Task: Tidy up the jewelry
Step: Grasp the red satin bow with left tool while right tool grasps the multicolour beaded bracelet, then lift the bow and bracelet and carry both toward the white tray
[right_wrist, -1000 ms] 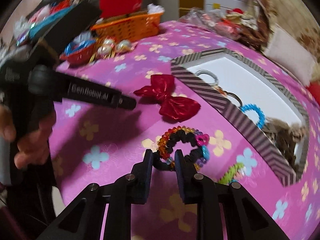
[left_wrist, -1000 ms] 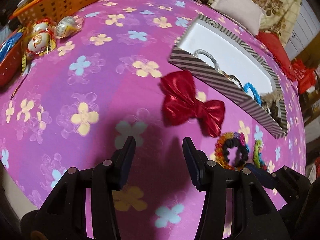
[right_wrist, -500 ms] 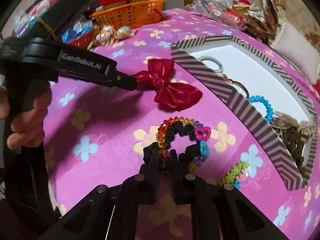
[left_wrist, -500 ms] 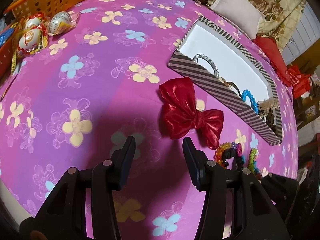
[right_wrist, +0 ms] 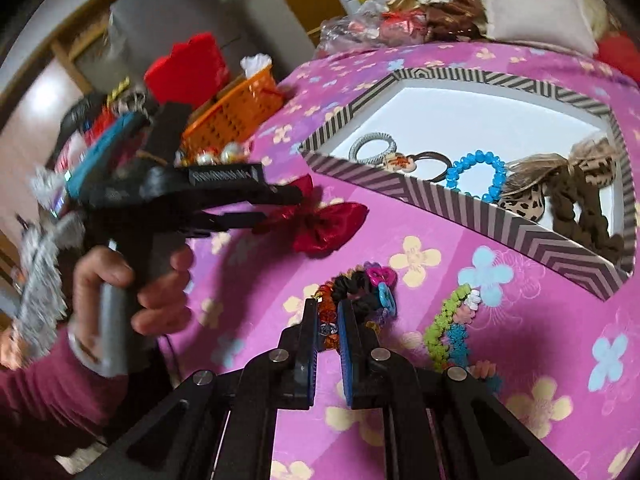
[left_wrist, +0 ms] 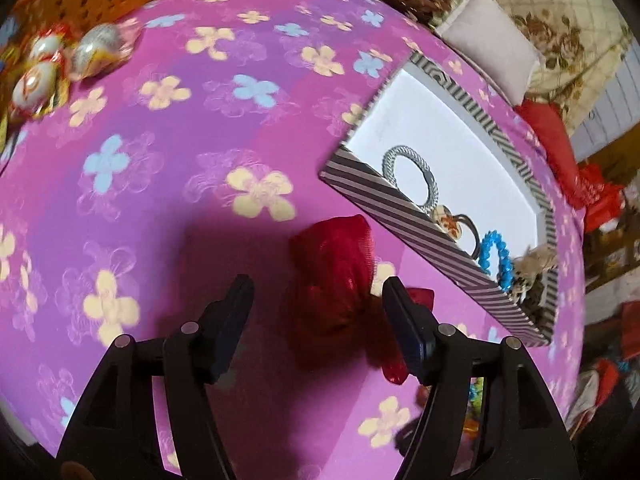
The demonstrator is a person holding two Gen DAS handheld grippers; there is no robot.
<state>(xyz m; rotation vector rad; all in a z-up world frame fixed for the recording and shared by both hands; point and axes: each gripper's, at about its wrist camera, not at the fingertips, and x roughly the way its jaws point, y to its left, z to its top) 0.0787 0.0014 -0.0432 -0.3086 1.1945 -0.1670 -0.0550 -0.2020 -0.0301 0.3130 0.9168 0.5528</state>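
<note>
Step in hand: two pickups are judged to be under way, one per gripper, each meant for the box (right_wrist: 472, 204).
Right gripper (right_wrist: 328, 320): nearly closed, its fingers pinched on the near rim of the scrunchie (right_wrist: 360, 292), a black ring set with coloured beads and flowers.
Scrunchie position: on the cloth (left_wrist: 168, 152), near the box's striped front wall; the far part appears to lie on the cloth.
Left gripper (left_wrist: 318, 304): wide open and holding nothing, with the bow (left_wrist: 336, 280) lying between its fingers.
Bow position: on the cloth just beside the box's near wall, one lobe partly hidden behind the right finger.
Bow grasp: the knot at the middle is best centred between the fingers before closing; the shiny fabric is judged soft and likely to slip if only a lobe is caught.
Scrunchie lift: a straight upward lift is advised, so the beaded band (right_wrist: 444, 328) beside it is not dragged.
Placement: free white floor is seen at the box's far side, away from the ring (left_wrist: 408, 176), the blue bracelet (right_wrist: 476, 176) and the leopard bow (right_wrist: 556, 188).
Risk: both grippers work close together, so their paths should be kept apart.
</note>
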